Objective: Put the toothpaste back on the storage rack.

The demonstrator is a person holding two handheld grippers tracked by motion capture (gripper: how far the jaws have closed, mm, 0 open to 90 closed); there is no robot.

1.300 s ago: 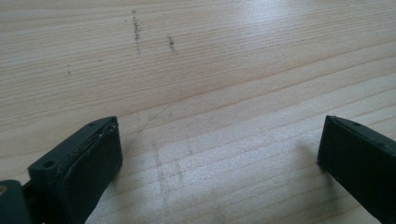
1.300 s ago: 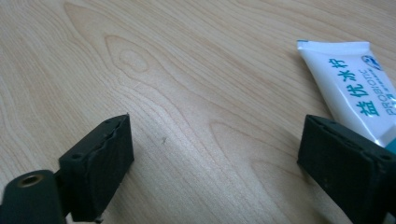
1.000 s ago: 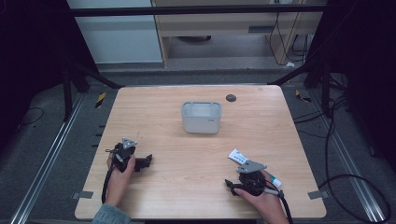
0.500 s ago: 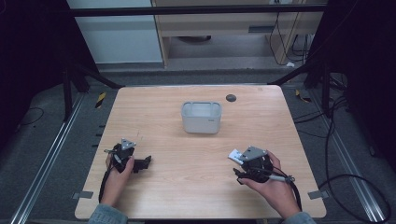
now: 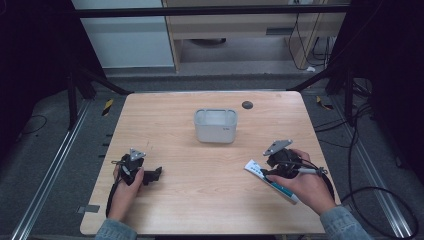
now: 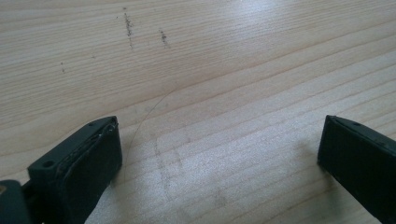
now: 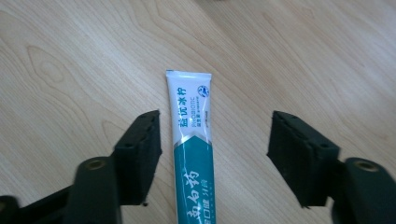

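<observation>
I had the right gripper (image 7: pixel 212 154) over the toothpaste tube (image 7: pixel 192 154), lower right of the bench (image 5: pixel 165 205); jaws, just closing, straddled it without pinching. Left gripper (image 6: pixel 219 158) gaped empty. Next: lower, squeeze.

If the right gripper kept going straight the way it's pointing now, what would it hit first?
Probably the toothpaste tube: it lies between the right gripper's open jaws, pads clear of it, on the wooden table.

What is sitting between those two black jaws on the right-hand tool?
In the right gripper view, a white and teal toothpaste tube lies on the wooden table between the right gripper's open jaws, which have just been closing; gaps remain on both sides.
</observation>
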